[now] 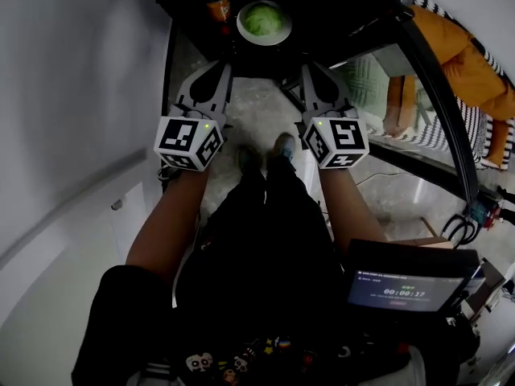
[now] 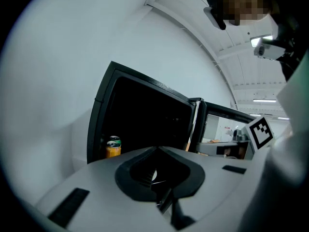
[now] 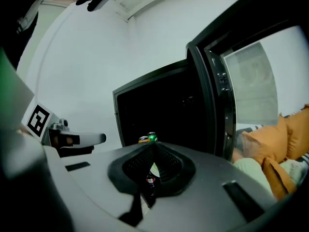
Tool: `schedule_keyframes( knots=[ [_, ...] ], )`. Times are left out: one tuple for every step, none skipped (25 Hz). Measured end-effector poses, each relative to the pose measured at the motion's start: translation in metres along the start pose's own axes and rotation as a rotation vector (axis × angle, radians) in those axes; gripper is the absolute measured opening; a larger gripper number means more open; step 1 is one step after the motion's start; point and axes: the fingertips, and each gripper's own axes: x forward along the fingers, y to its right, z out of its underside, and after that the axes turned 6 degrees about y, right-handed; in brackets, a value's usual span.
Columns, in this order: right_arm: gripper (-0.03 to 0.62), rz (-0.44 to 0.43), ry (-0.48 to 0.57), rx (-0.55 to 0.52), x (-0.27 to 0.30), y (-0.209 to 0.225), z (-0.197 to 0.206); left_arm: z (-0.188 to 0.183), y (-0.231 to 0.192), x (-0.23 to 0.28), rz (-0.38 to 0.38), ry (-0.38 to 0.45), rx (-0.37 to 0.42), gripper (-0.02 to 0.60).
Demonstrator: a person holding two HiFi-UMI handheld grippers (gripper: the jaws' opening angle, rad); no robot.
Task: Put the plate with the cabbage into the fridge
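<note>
The plate (image 1: 241, 27) with the cabbage (image 1: 264, 20) sat inside the open fridge (image 1: 346, 13), beside two cans (image 1: 217, 2). The left gripper (image 1: 220, 77) and right gripper (image 1: 315, 77) hung in front of the fridge, jaws closed on nothing.

White wall (image 1: 68, 79), pale stone floor (image 1: 259, 107), orange cushions (image 1: 452, 48) at right
</note>
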Motion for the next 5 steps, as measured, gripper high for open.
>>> schedule_keyframes(
  knots=[
    [0.005,0.004,-0.012,-0.009,0.003,0.001,0.013,0.018,-0.002,0.001,0.015,-0.008,-0.021,0.009],
    [0.005,0.01,-0.029,-0.02,0.007,0.002,0.028,0.038,-0.006,0.003,0.026,-0.014,-0.049,0.009],
    [0.005,0.015,-0.049,-0.034,0.012,0.003,0.043,0.057,-0.011,0.005,0.035,-0.017,-0.081,0.009],
    [0.005,0.02,-0.069,-0.05,0.016,0.004,0.058,0.076,-0.016,0.008,0.043,-0.019,-0.114,0.009],
    [0.005,0.026,-0.091,-0.066,0.02,0.006,0.073,0.096,-0.021,0.01,0.051,-0.02,-0.147,0.009]
  ],
)
